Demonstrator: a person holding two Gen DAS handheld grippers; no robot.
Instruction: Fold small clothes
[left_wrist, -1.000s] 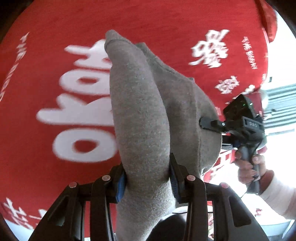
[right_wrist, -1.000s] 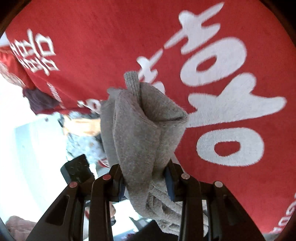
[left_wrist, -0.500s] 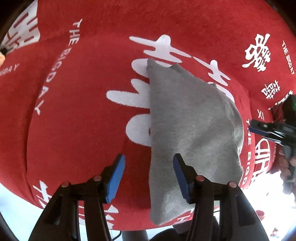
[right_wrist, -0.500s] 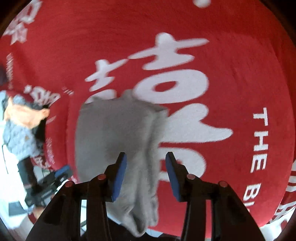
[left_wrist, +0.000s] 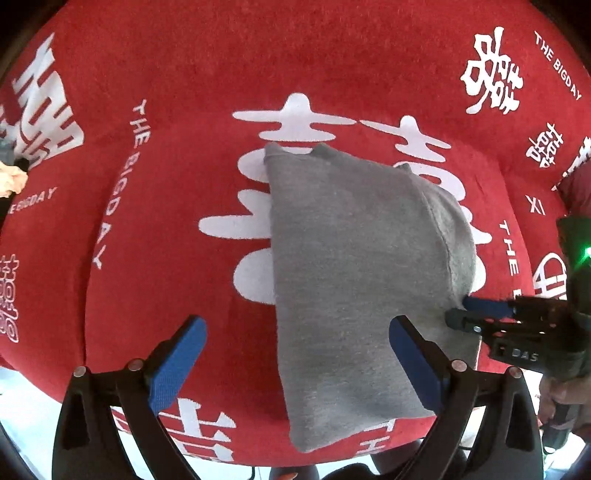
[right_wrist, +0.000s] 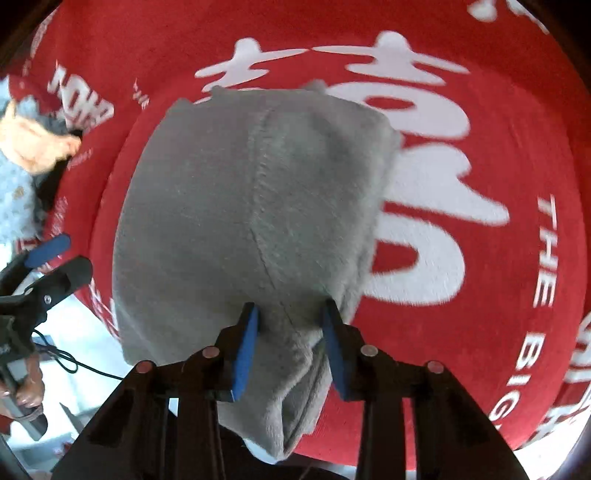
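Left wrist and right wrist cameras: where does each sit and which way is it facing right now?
Left wrist: on the left gripper, looking steeply down at the grey garment on the red cloth; jaws just opened wide, nothing clamped; the right gripper shows at the garment's edge.
Right wrist: on the right gripper, looking steeply down; its pads pinch a bunched garment corner; the left gripper shows at far left.
Shared: garment, cloth, each other's gripper.

Matt grey knit garment (left_wrist: 354, 280), fuzzy red cloth cover (left_wrist: 177, 236)

red cloth (left_wrist: 184, 221) with white lettering, heap of other clothes (right_wrist: 22, 177) at its edge
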